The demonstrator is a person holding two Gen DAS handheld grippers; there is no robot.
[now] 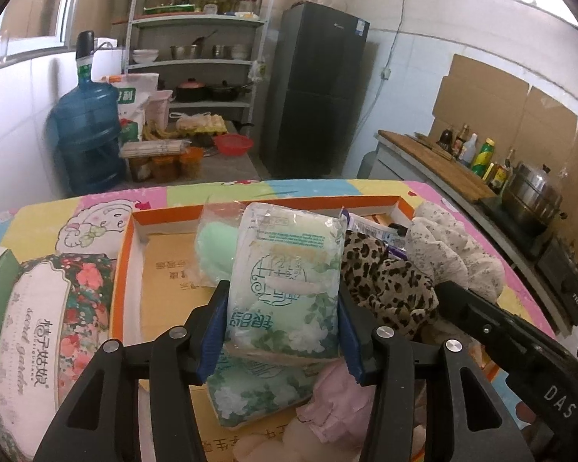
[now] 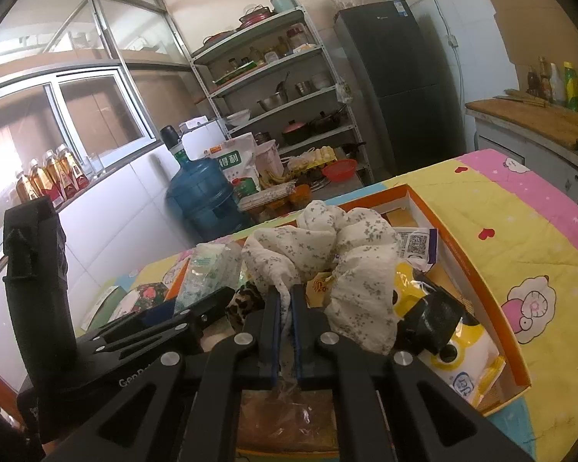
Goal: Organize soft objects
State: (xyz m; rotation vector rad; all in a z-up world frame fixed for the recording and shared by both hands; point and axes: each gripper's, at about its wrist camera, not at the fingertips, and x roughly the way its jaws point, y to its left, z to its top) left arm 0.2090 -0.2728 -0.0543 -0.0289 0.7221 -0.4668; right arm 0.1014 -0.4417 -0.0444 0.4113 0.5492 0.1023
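Fingers: my left gripper (image 1: 283, 319) clamps the white-green floral plastic tissue pack (image 1: 289, 281) above the orange-rimmed cardboard box (image 1: 125, 254), my right gripper (image 2: 285, 308) pinches the cream speckled cloth (image 2: 327, 246); slick film may slip.

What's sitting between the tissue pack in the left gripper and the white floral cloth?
In the left wrist view, a leopard-print cloth lies between the tissue pack and white floral cloth.

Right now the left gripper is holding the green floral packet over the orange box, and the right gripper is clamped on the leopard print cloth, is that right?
Not quite. The right gripper is clamped on the white floral cloth, as the right wrist view shows; the leopard print cloth lies loose. The left gripper does hold the green floral packet over the orange box.
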